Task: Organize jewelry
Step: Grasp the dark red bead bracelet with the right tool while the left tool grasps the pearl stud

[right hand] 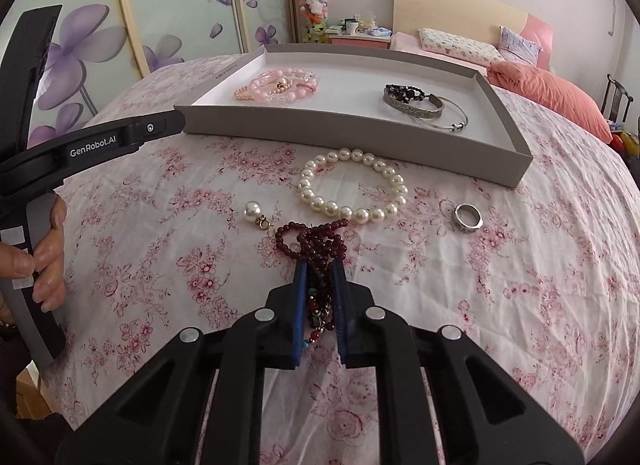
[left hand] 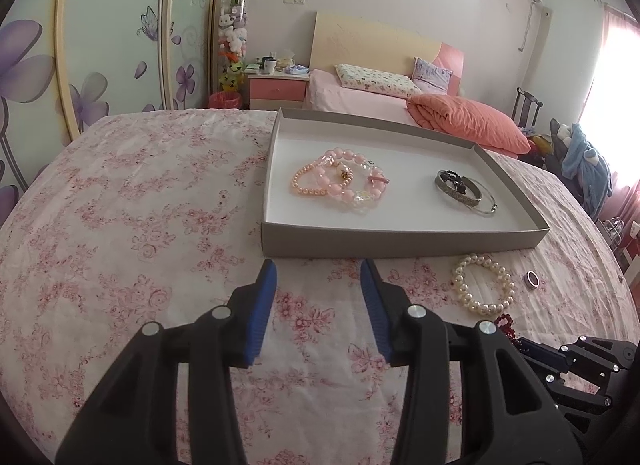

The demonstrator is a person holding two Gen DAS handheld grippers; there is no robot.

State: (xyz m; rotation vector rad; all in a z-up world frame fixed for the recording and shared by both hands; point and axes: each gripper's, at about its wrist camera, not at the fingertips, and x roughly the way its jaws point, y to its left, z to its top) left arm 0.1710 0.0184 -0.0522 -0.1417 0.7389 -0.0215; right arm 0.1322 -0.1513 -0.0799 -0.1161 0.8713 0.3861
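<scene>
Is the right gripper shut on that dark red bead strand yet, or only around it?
Shut on it: the right gripper has both blue pads against the dark red bead strand, with no gap; its far loops rest on the bedspread.

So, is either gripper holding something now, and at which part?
The right gripper is shut on the dark red bead bracelet, gripping its near end; the far loops lie on the bedspread. The left gripper is open and holds nothing.
</scene>
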